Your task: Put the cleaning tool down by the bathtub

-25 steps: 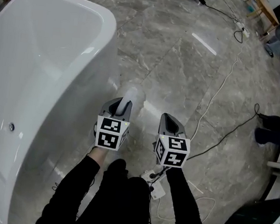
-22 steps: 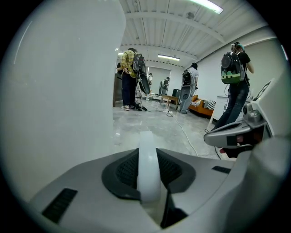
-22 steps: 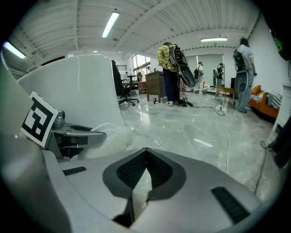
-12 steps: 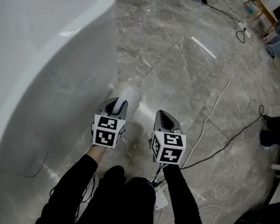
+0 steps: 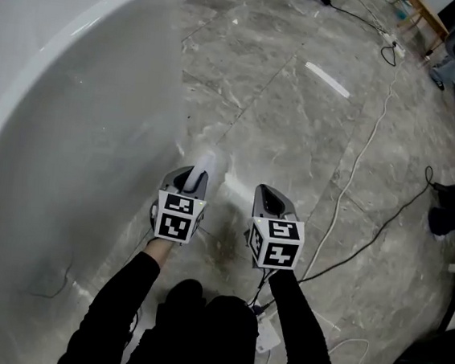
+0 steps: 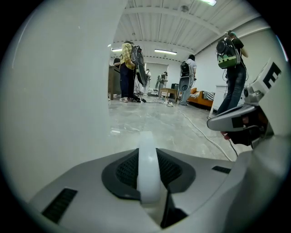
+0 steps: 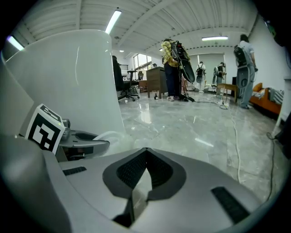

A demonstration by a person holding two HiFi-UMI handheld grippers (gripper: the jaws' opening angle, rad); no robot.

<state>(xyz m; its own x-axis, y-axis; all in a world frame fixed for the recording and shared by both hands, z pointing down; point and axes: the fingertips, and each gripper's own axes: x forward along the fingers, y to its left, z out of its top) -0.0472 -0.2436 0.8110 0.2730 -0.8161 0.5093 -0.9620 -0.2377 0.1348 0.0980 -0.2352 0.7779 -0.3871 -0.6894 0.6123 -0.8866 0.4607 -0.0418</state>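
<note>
Two tools are held side by side over the floor, near each other but apart, each in a black-sleeved arm. The left tool (image 5: 190, 181) is clamped on the cleaning tool (image 6: 148, 170). In the left gripper view a pale, milky-white strip stands edge-on between the dark ribbed pads and runs forward past the tips. The right tool (image 7: 144, 157) holds nothing. Its tips meet at the front, and only a narrow dark slit shows behind them.

From the head view, the free end of the cleaning tool sticks out ahead of the left tool as a soft whitish, rounded shape. It lies over the floor just beside the outer wall of the bathtub (image 5: 63, 128). Whether it touches the floor or the wall cannot be told. In the right gripper view it shows as a curved white loop ahead of the left tool, close to the wall.

The bathtub is white and glossy, and its curved side fills the left of the head view. The floor (image 5: 285, 94) is grey marbled tile. A white cable (image 5: 358, 154) and a black cable (image 5: 386, 212) trail across it to the right of the right tool, well clear of both. Several people with backpacks stand far off across the room.
</note>
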